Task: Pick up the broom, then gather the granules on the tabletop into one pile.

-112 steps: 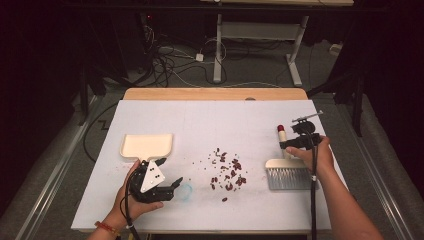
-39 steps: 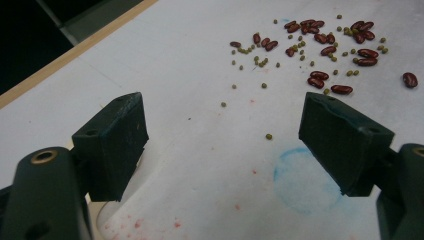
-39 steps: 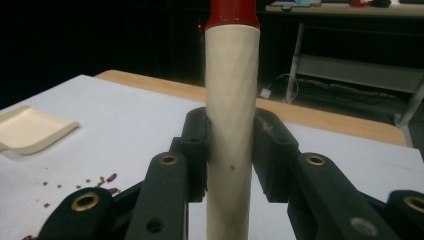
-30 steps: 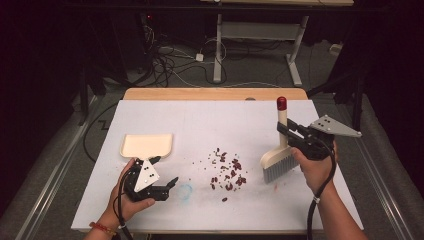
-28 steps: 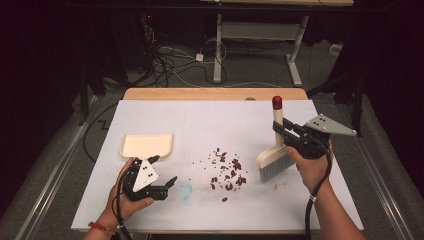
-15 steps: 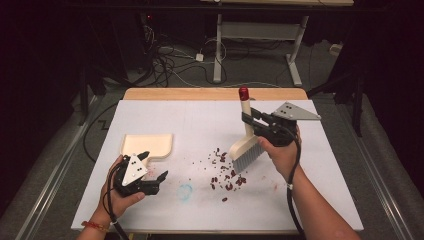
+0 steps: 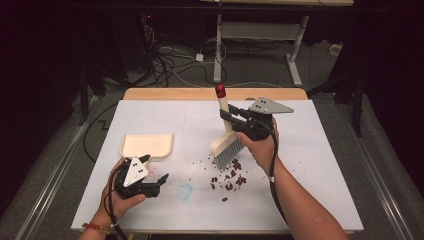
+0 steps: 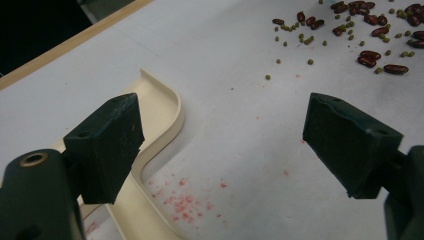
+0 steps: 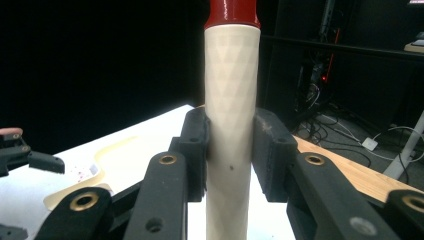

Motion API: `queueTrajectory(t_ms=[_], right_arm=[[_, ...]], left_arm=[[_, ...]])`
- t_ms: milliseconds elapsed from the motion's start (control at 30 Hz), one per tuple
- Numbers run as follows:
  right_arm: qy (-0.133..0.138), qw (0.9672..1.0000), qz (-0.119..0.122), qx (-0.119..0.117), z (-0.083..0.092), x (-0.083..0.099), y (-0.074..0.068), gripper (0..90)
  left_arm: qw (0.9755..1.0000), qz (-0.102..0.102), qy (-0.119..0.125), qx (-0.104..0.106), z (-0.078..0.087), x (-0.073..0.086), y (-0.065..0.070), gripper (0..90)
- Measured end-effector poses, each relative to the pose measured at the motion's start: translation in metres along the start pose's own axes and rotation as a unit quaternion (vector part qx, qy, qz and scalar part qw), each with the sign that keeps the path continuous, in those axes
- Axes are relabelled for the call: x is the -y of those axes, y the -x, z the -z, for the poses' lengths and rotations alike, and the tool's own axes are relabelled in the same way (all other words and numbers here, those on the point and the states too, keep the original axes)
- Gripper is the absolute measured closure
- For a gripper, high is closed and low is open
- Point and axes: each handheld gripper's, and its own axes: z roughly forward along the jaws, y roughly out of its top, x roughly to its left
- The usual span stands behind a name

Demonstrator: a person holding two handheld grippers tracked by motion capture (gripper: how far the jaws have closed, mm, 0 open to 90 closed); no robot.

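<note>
My right gripper (image 7: 226,116) is shut on the cream handle of a small brush (image 7: 227,145) with a red tip; the brush stands nearly upright, bristles down at the upper left edge of a scatter of red beans (image 7: 229,177) on the white table. In the right gripper view both pads clamp the brush handle (image 9: 230,115). My left gripper (image 7: 159,182) rests open near the front left, just below the cream dustpan (image 7: 146,145). In the left gripper view its fingers (image 8: 107,145) stand wide apart over the dustpan rim (image 8: 165,127), with beans (image 8: 372,52) and small green seeds farther off.
A faint blue mark (image 7: 185,191) and red specks lie on the white sheet (image 7: 310,165) between my hands. A wooden strip (image 7: 175,93) borders the table's far edge. Cables and desk legs (image 7: 218,50) lie on the floor beyond.
My right hand has carried the brush from the table's right side leftward to the bean scatter. The left gripper has stayed near the dustpan, shifting slightly.
</note>
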Motion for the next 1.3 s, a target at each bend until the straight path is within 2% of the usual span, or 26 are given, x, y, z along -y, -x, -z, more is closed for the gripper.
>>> queueTrajectory(t_ms=[133,467,600,700,800,1000,1100,1133,1233,1300], right_arm=[[0.008,0.9999,-0.007,-0.007,-0.004,0.001,0.002,69.9],[0.018,0.9996,-0.003,-0.023,-0.014,-0.002,0.000,69.8],[0.022,0.9993,-0.010,-0.029,-0.017,-0.003,-0.001,69.8],[0.020,0.9991,0.000,-0.037,-0.021,-0.005,-0.003,69.9],[0.014,0.9988,0.007,-0.046,-0.029,-0.004,-0.005,69.9],[0.011,0.9985,-0.005,-0.054,-0.047,0.001,-0.008,69.8],[0.006,0.9979,-0.015,-0.063,-0.059,0.006,-0.011,69.8],[0.006,0.9976,-0.013,-0.068,-0.064,0.006,-0.013,69.8],[0.007,0.9961,-0.003,-0.088,-0.076,0.005,-0.020,69.8],[0.008,0.9952,0.014,-0.097,-0.084,0.004,-0.026,69.8]], left_arm=[[0.9998,0.013,-0.013,-0.001,0.002,0.005,0.002,15.7],[0.9992,0.016,-0.029,-0.020,0.010,0.014,0.006,15.6],[0.9990,0.016,-0.034,-0.023,0.012,0.017,0.008,15.7],[0.9990,0.017,-0.036,-0.021,0.014,0.019,0.010,15.7],[0.9988,0.017,-0.040,-0.021,0.015,0.021,0.009,15.7],[0.9987,0.009,-0.045,-0.022,0.018,0.024,0.011,15.7],[0.9987,0.013,-0.044,-0.023,0.020,0.024,0.010,15.7],[0.9988,0.020,-0.038,-0.023,0.022,0.024,0.008,15.7],[0.9988,0.024,-0.033,-0.026,0.024,0.025,0.006,15.7],[0.9987,0.024,-0.035,-0.028,0.026,0.027,0.005,15.6]])
